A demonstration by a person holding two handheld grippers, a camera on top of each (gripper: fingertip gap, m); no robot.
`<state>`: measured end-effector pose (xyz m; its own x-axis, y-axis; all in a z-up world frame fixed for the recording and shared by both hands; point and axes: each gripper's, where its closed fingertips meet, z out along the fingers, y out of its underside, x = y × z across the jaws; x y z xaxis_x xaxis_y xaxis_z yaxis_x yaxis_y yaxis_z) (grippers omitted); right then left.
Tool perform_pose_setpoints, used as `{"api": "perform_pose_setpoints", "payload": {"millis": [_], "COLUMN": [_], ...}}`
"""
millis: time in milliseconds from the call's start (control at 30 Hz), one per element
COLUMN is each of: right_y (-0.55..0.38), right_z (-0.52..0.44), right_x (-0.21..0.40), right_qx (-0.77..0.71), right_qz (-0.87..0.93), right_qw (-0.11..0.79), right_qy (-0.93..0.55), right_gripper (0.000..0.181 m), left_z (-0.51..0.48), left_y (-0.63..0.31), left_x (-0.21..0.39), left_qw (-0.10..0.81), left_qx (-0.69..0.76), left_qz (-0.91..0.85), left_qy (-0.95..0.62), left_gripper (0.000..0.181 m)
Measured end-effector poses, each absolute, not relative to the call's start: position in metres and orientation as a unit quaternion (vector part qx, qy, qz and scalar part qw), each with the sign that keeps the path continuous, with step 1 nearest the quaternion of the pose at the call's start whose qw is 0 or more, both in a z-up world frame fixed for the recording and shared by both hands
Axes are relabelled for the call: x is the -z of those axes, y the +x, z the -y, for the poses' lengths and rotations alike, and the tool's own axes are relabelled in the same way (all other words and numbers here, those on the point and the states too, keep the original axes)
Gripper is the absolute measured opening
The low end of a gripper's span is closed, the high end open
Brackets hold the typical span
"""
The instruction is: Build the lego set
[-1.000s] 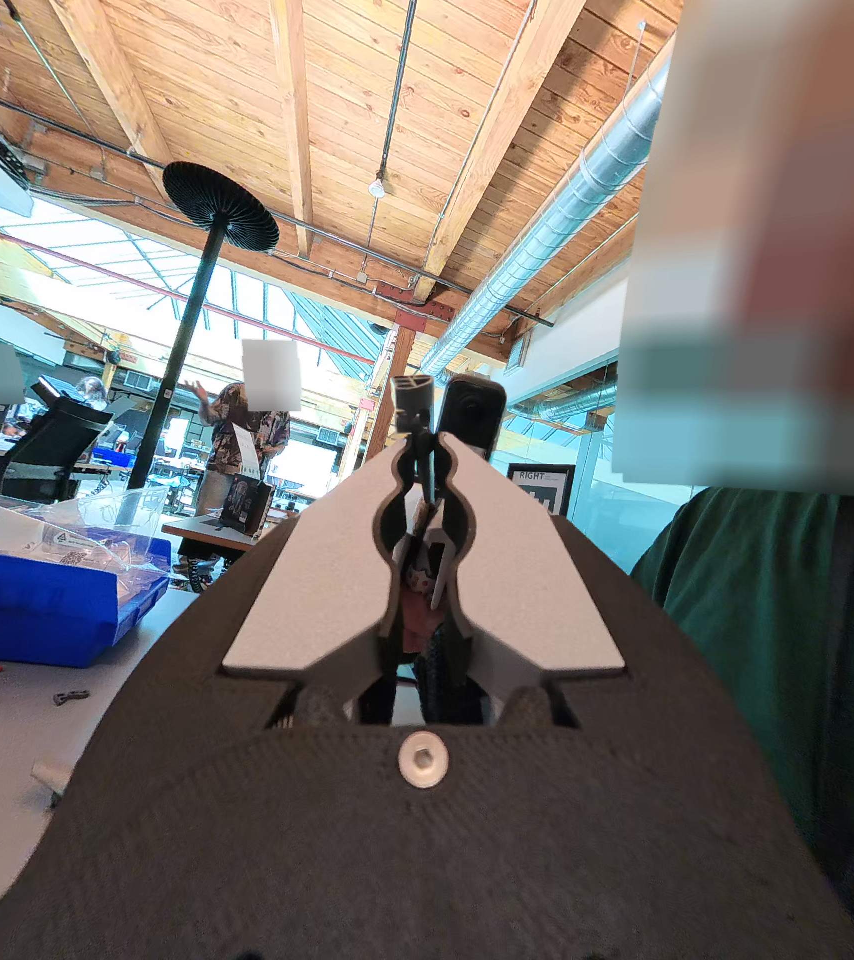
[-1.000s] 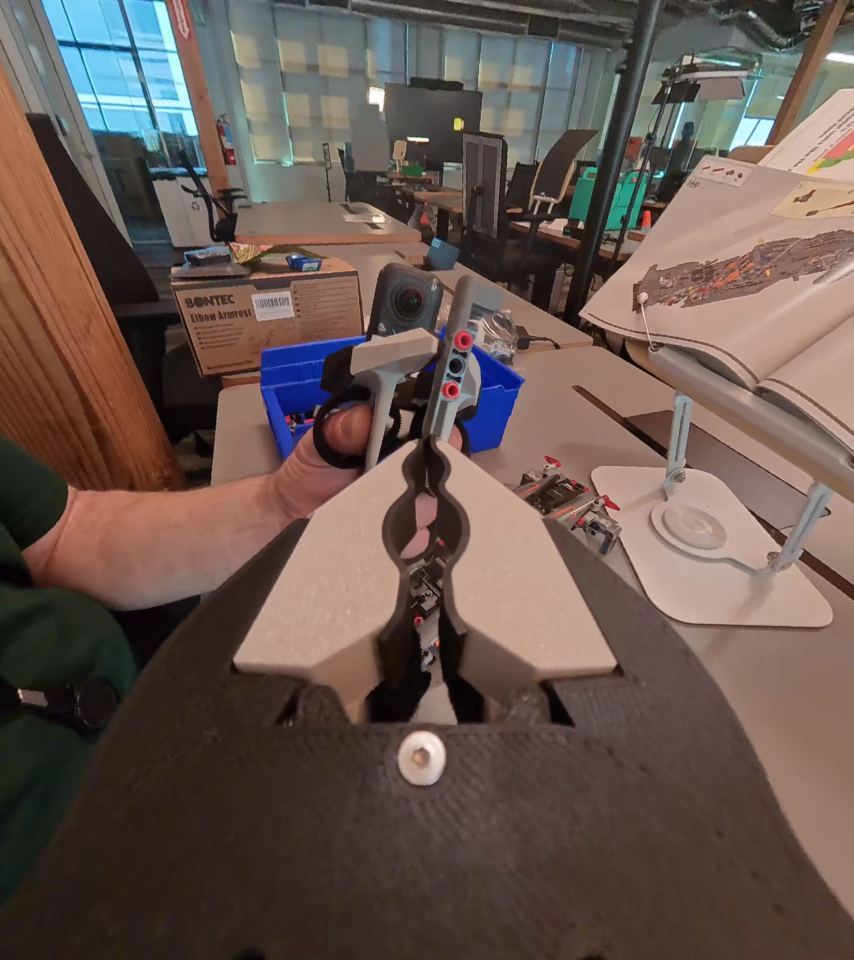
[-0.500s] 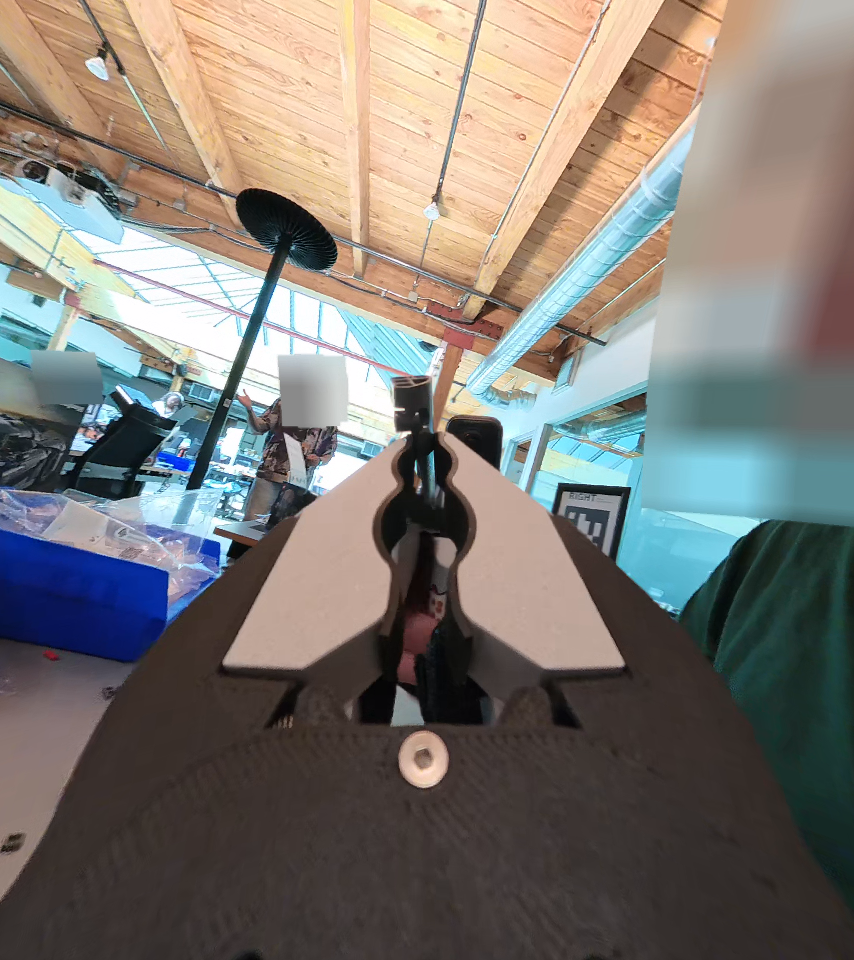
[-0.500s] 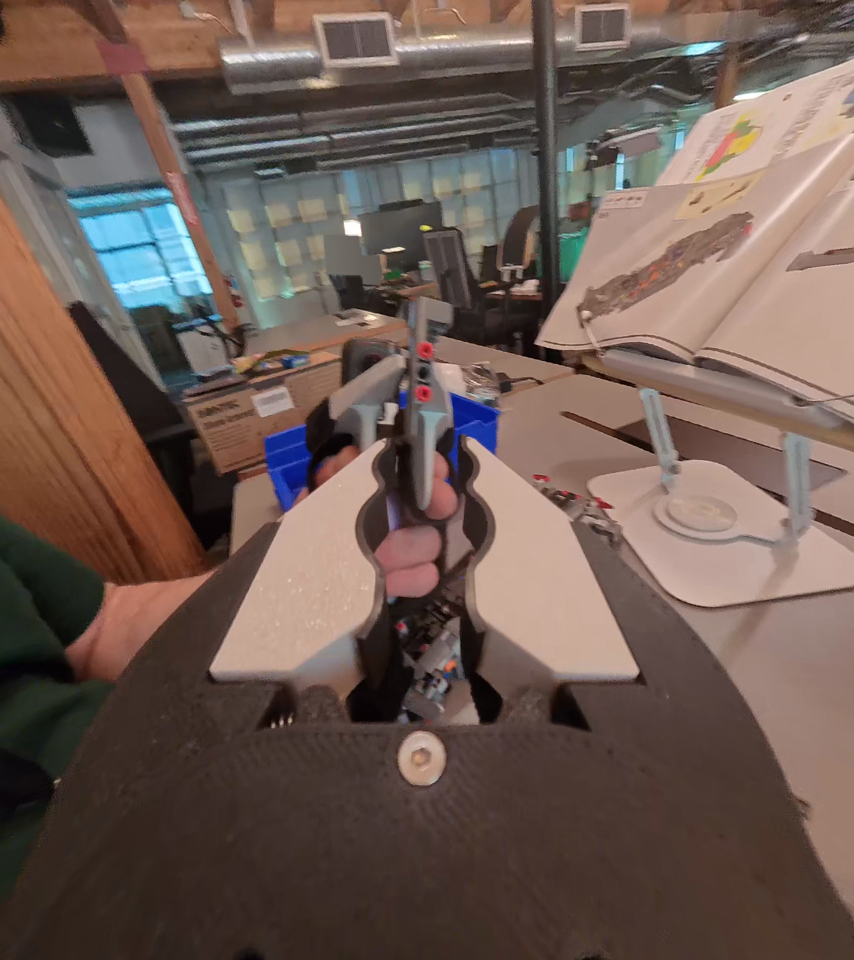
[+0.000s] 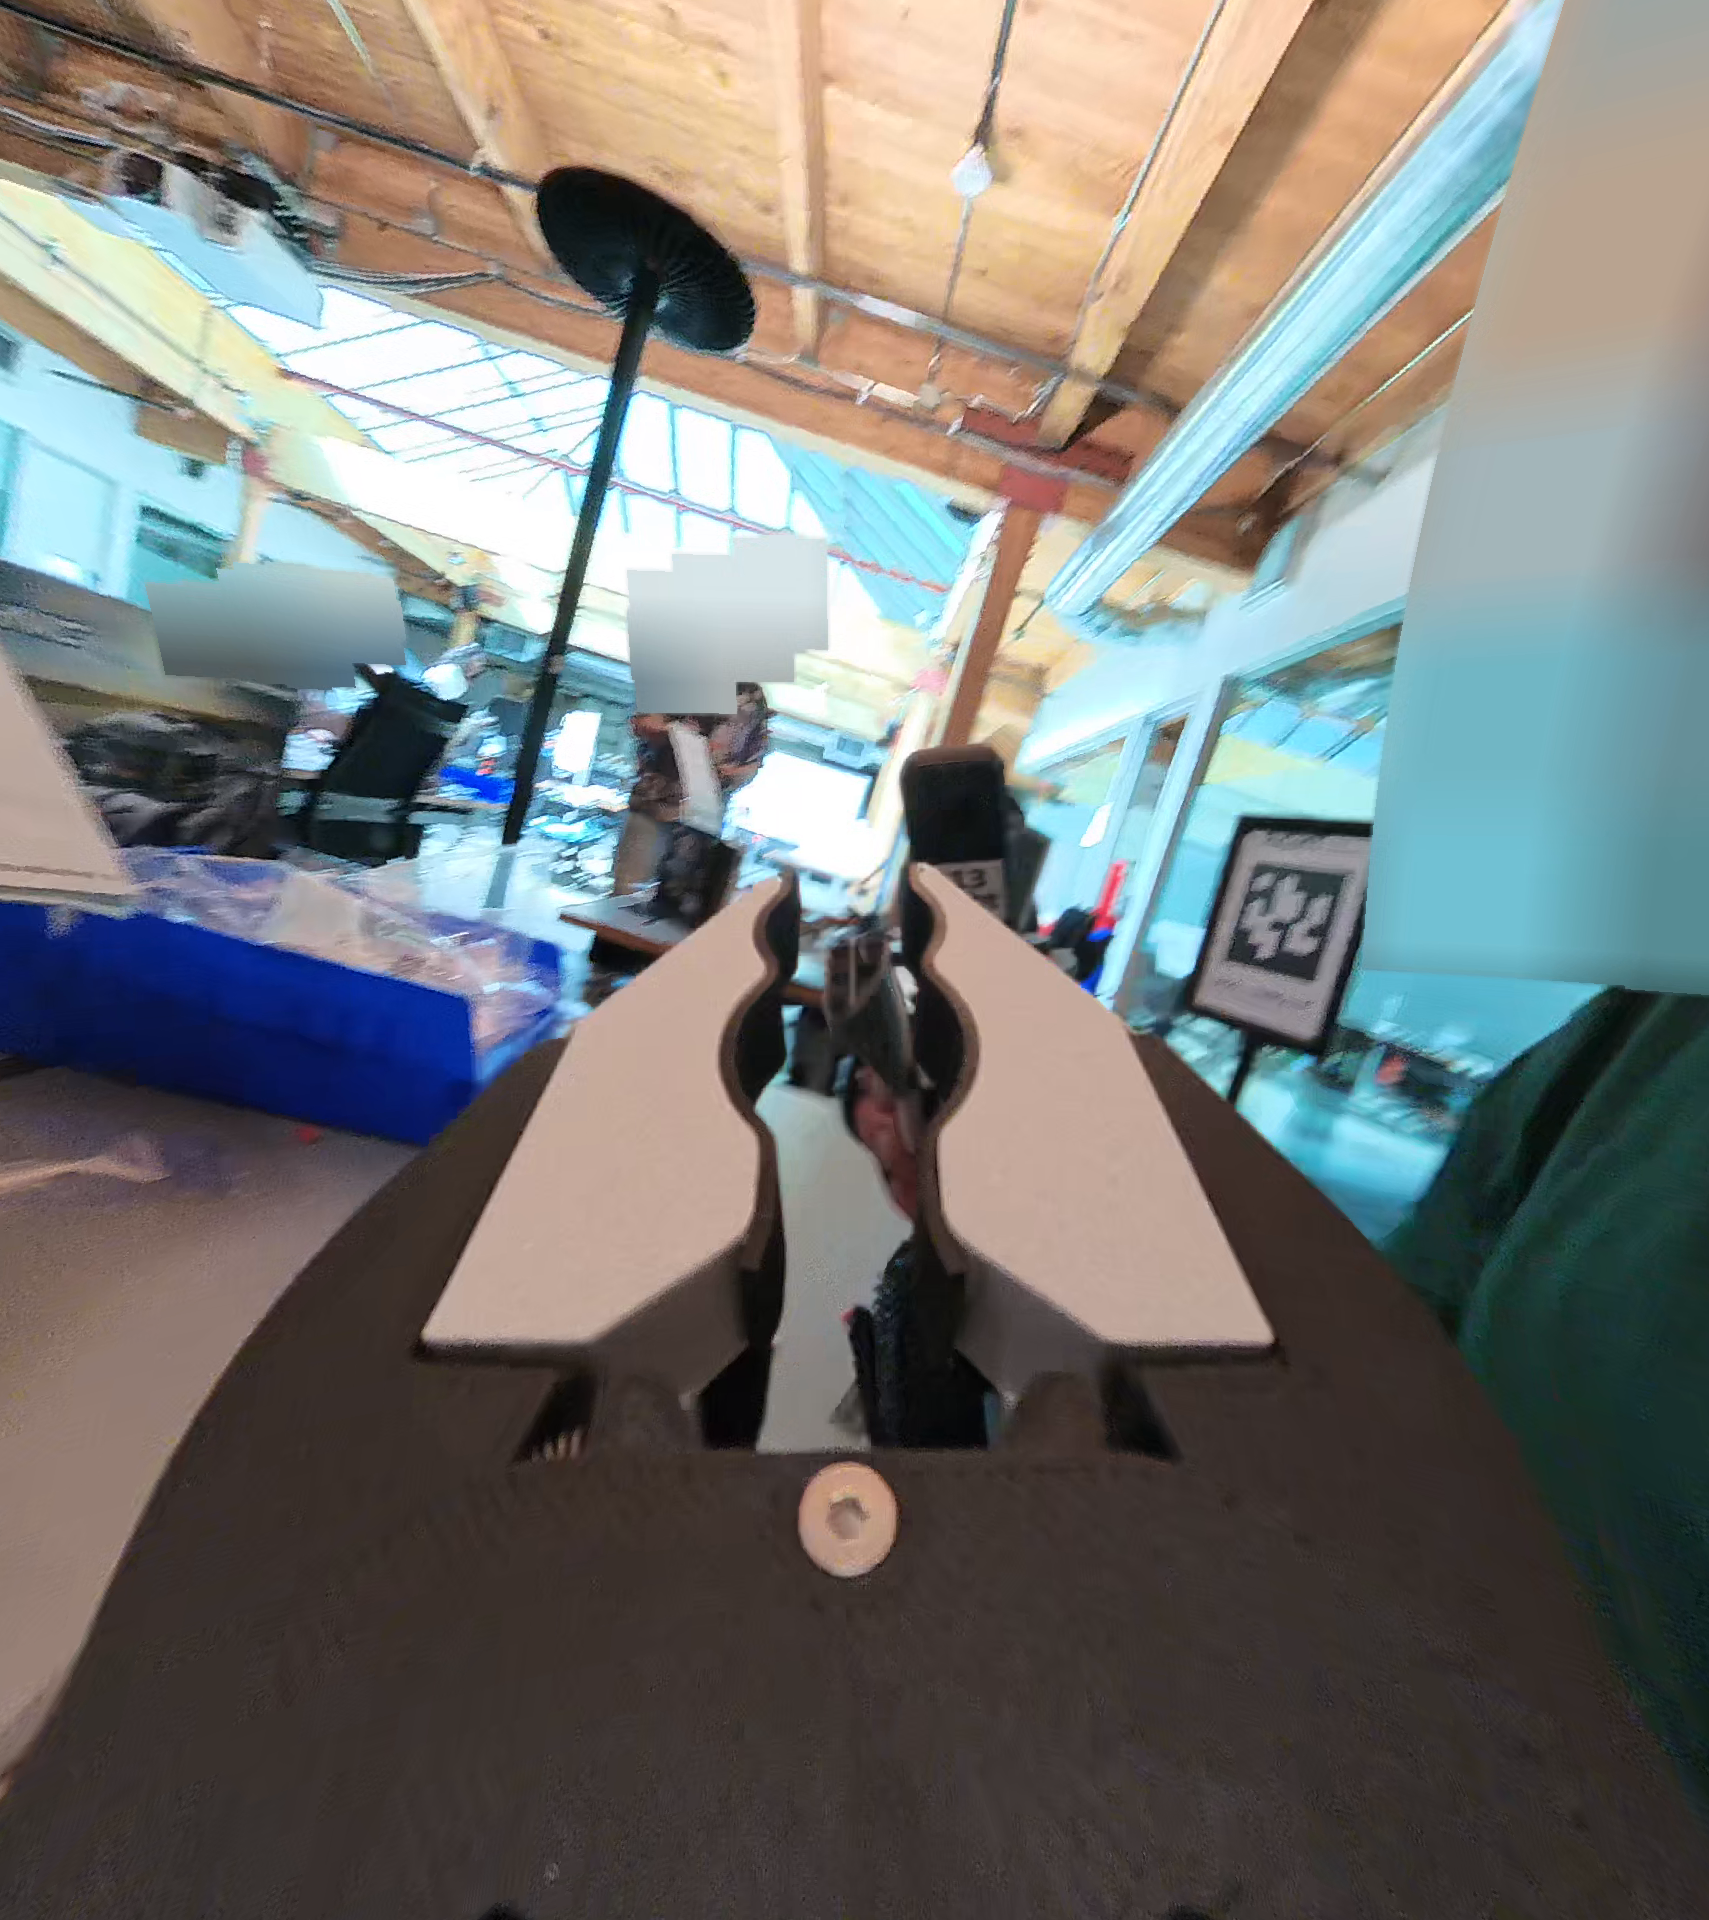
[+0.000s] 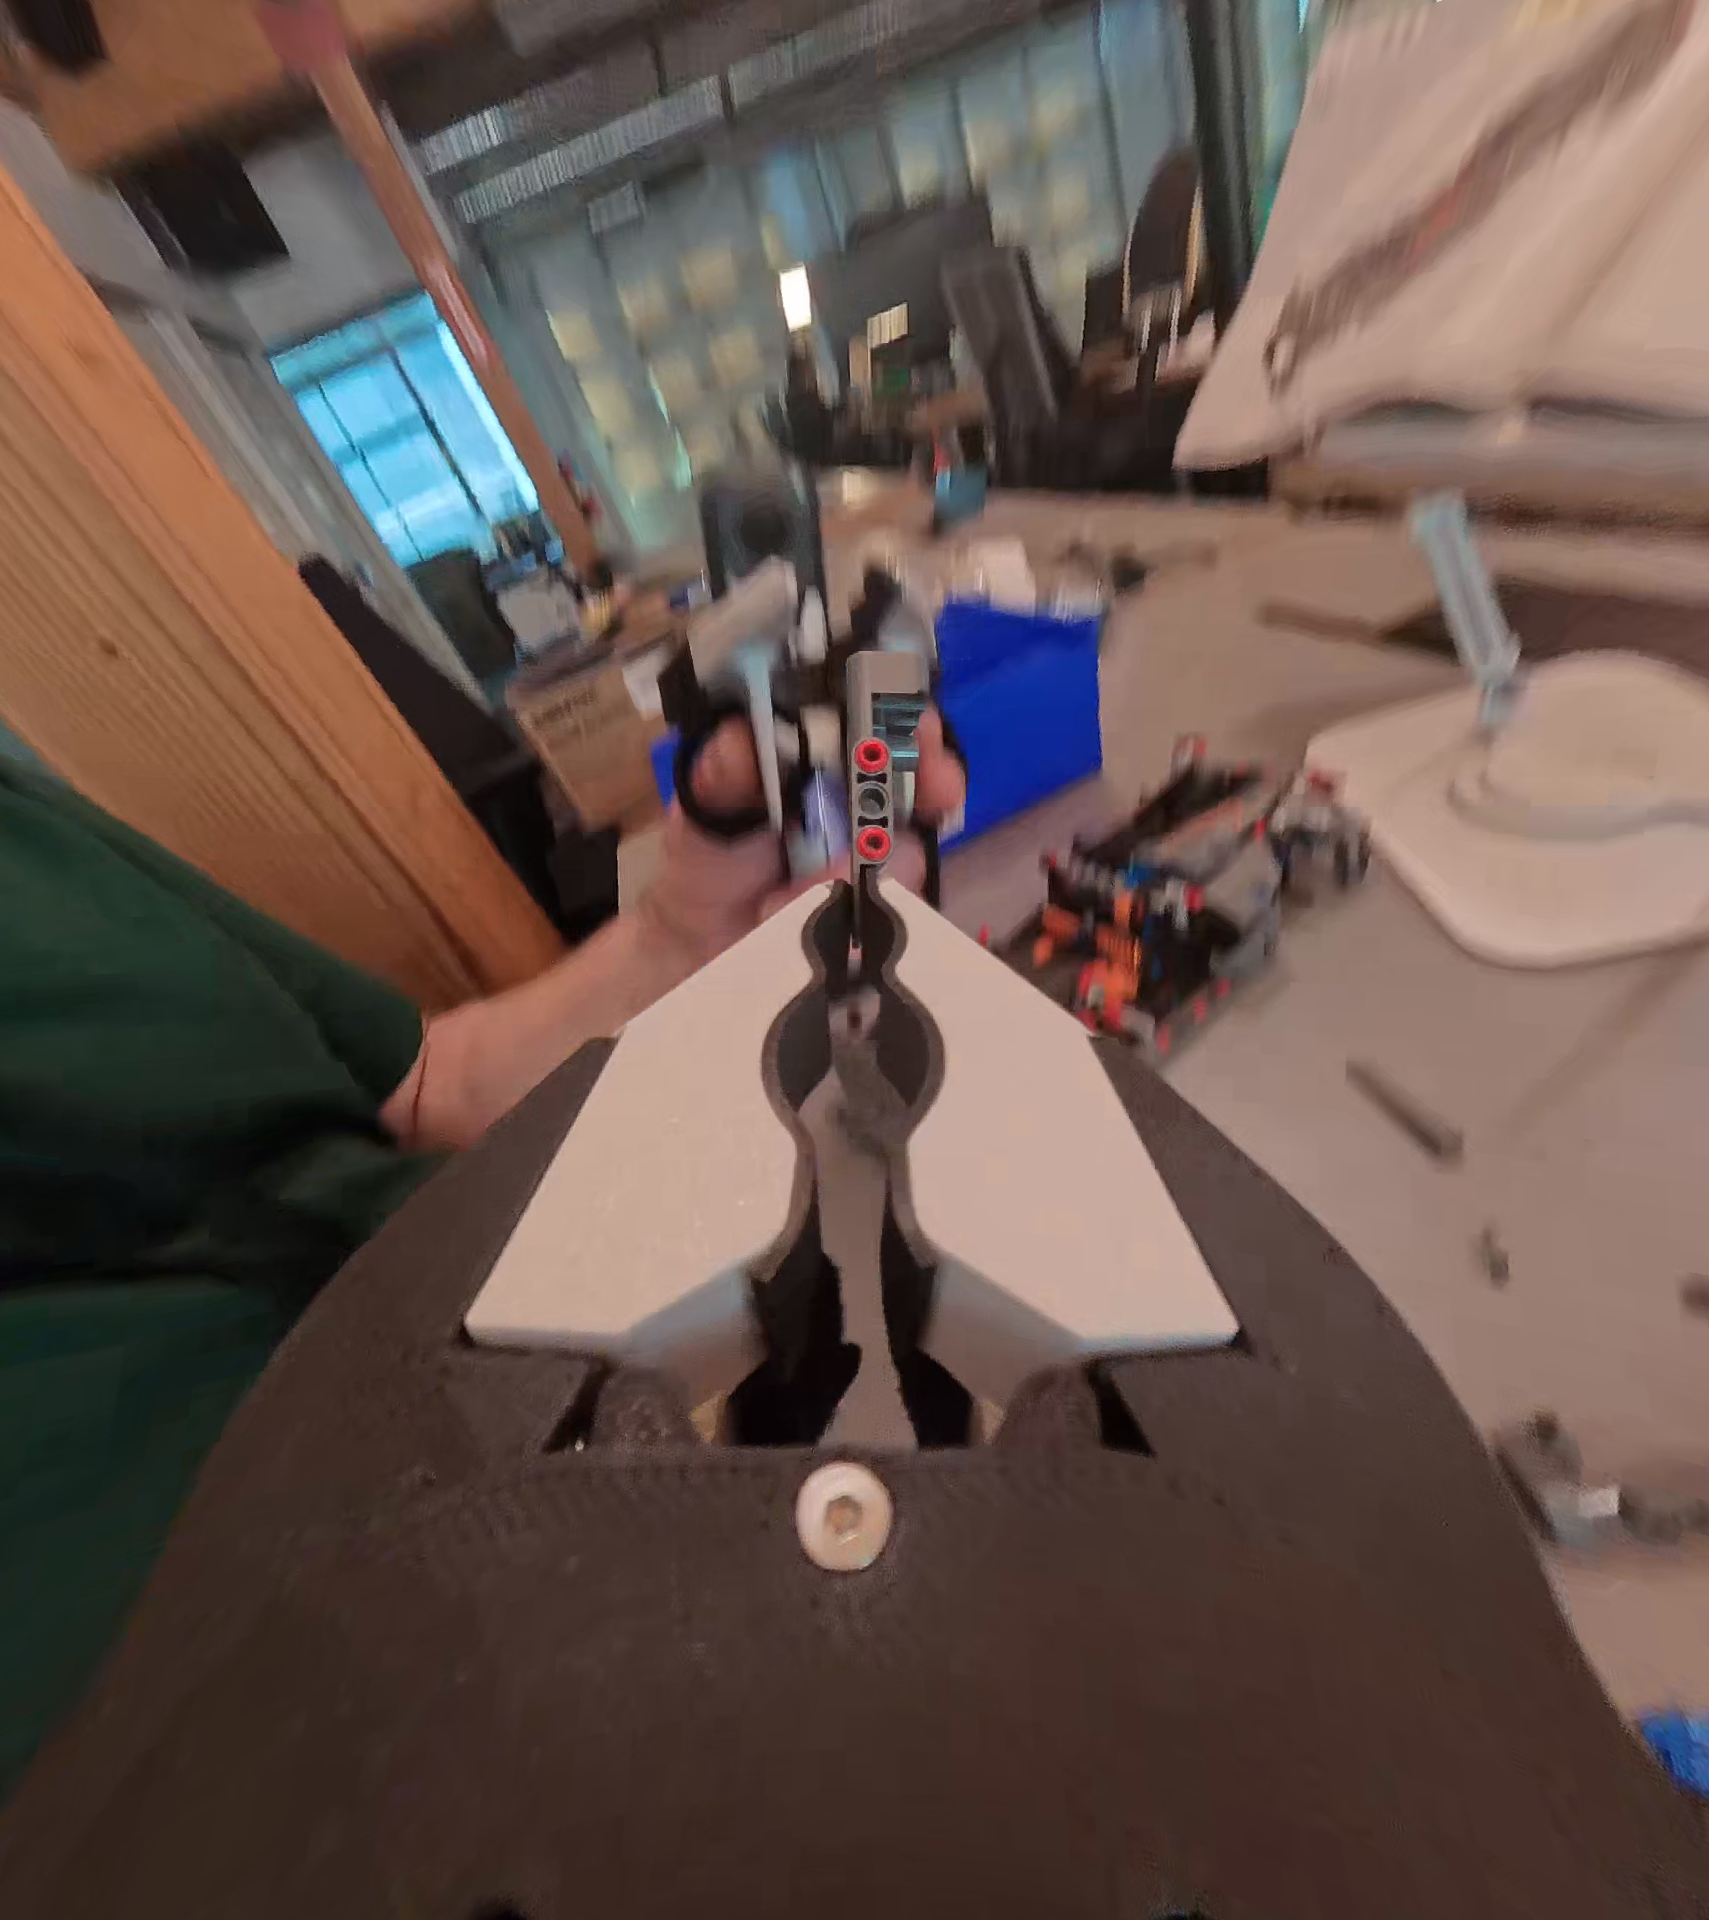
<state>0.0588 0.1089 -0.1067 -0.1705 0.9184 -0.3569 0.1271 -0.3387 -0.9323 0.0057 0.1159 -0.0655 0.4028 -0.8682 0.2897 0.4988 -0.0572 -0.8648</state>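
My right gripper (image 6: 860, 896) is shut on a grey lego beam (image 6: 873, 758) with two red pins, held upright at its tips above the table. My left gripper (image 5: 850, 896) is open, with a clear gap between its tips and nothing gripped. A blurred grey piece (image 5: 869, 1013) shows beyond that gap, in front of the other gripper's black camera (image 5: 954, 805). In the right wrist view the left gripper and the hand holding it (image 6: 725, 862) sit just behind the beam. A partly built lego model (image 6: 1172, 914) lies on the table to the right.
An open instruction book (image 6: 1452, 229) rests on a white stand (image 6: 1577, 831) at the right. A blue bin with plastic bags (image 5: 206, 1003) stands on the table and also shows in the right wrist view (image 6: 1021, 707). Loose blue pieces (image 6: 1702, 1756) lie at the near right. Some 7 centimetres of space lies between my two pairs of fingers. Both grippers' tips are roughly 25 centimetres from the partly built lego model (image 6: 1172, 914).
My left gripper has opened, and the small black piece it held at its tips is gone from them. My right gripper keeps the grey beam. Both views have swung and are blurred.
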Motion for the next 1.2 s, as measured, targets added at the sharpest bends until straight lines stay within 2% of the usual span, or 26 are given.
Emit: {"api": "perform_pose_setpoints", "payload": {"millis": [133, 233, 400, 533, 700, 900, 1200], "right_y": [0.07, 0.072, 0.071, 0.068, 0.067, 0.061, 0.046], "right_z": [-0.093, -0.088, -0.096, -0.11, -0.121, -0.134, -0.146], "right_x": [0.178, 0.228, 0.274, 0.29, 0.298, 0.283, 0.241], "right_qx": [-0.553, -0.519, -0.456, -0.407, -0.375, -0.379, -0.401], "right_qz": [0.519, 0.529, 0.542, 0.55, 0.55, 0.544, 0.538], "right_qw": [0.198, 0.116, 0.055, 0.056, 0.064, 0.115, 0.217], "right_qy": [-0.621, -0.662, -0.703, -0.727, -0.743, -0.74, -0.709], "right_gripper": [0.0, 0.0, 0.0, 0.0, 0.017, 0.033, 0.033], "left_z": [-0.12, -0.119, -0.111, -0.104, -0.093, -0.081, -0.063], "left_y": [-0.019, -0.031, -0.033, -0.031, -0.027, -0.018, -0.024], "left_x": [0.081, 0.085, 0.093, 0.101, 0.1, 0.102, 0.095], "left_qw": [0.686, 0.685, 0.672, 0.665, 0.66, 0.655, 0.658], "left_qx": [0.389, 0.361, 0.361, 0.34, 0.339, 0.312, 0.233], "left_qz": [-0.208, -0.214, -0.221, -0.235, -0.242, -0.26, -0.293], "left_qy": [-0.579, -0.595, -0.607, -0.623, -0.626, -0.637, -0.653], "left_gripper": [0.014, 0.012, 0.012, 0.012, 0.012, 0.014, 0.02]}}
